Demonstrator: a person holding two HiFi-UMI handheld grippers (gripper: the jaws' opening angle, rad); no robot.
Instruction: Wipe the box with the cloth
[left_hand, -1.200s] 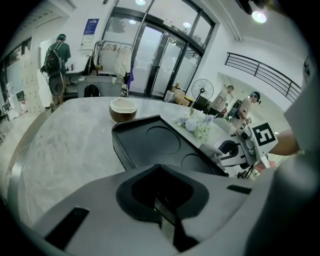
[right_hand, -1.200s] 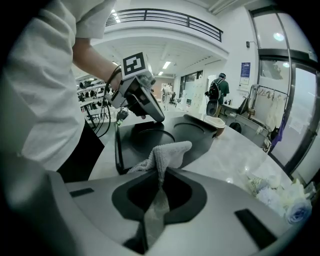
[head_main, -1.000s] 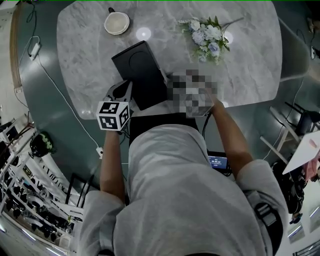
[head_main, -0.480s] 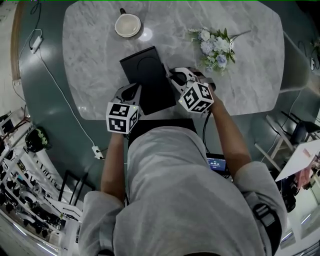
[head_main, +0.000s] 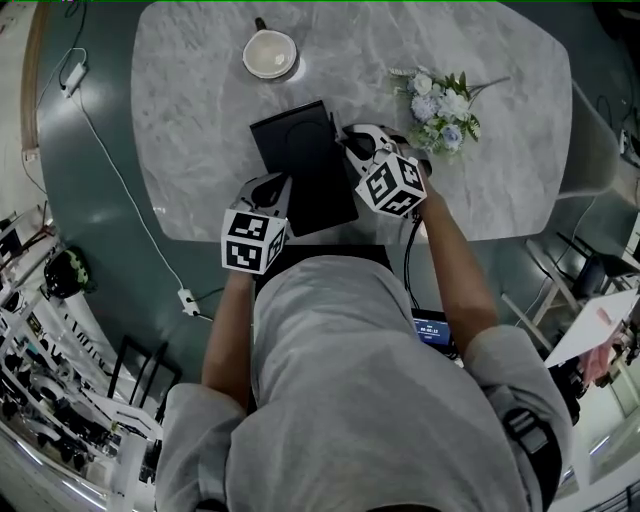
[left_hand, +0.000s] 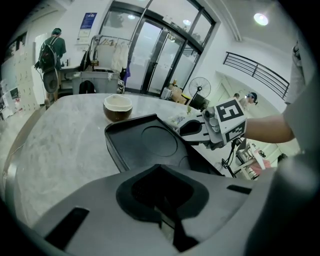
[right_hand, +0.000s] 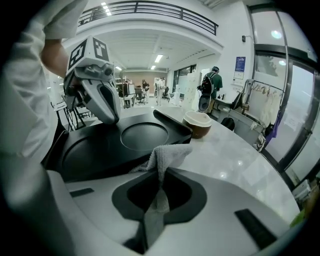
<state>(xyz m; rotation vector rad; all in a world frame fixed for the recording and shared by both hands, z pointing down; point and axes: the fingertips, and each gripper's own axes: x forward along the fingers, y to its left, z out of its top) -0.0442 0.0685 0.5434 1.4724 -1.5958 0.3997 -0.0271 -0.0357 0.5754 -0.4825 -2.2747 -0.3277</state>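
Note:
A flat black box (head_main: 305, 165) with round recesses lies on the marble table (head_main: 190, 120) in front of the person. My left gripper (head_main: 272, 192) is shut and empty, its tips at the box's (left_hand: 150, 145) near left edge. My right gripper (head_main: 356, 142) is at the box's right edge, shut on a light grey cloth (right_hand: 165, 155). The cloth sticks out past the jaws, and its end hangs beside the box (right_hand: 120, 145). Each gripper view shows the other gripper: the right gripper (left_hand: 195, 129) and the left gripper (right_hand: 102, 102).
A cream bowl (head_main: 270, 53) stands on the table beyond the box. A bunch of pale flowers (head_main: 445, 100) lies to the right. The table's front edge (head_main: 440, 235) runs just below both grippers. A cable (head_main: 120, 190) trails over the floor at left.
My right gripper with the cloth has moved in toward the box's right edge and a little farther from the person. The left gripper has stayed at the box's near left edge.

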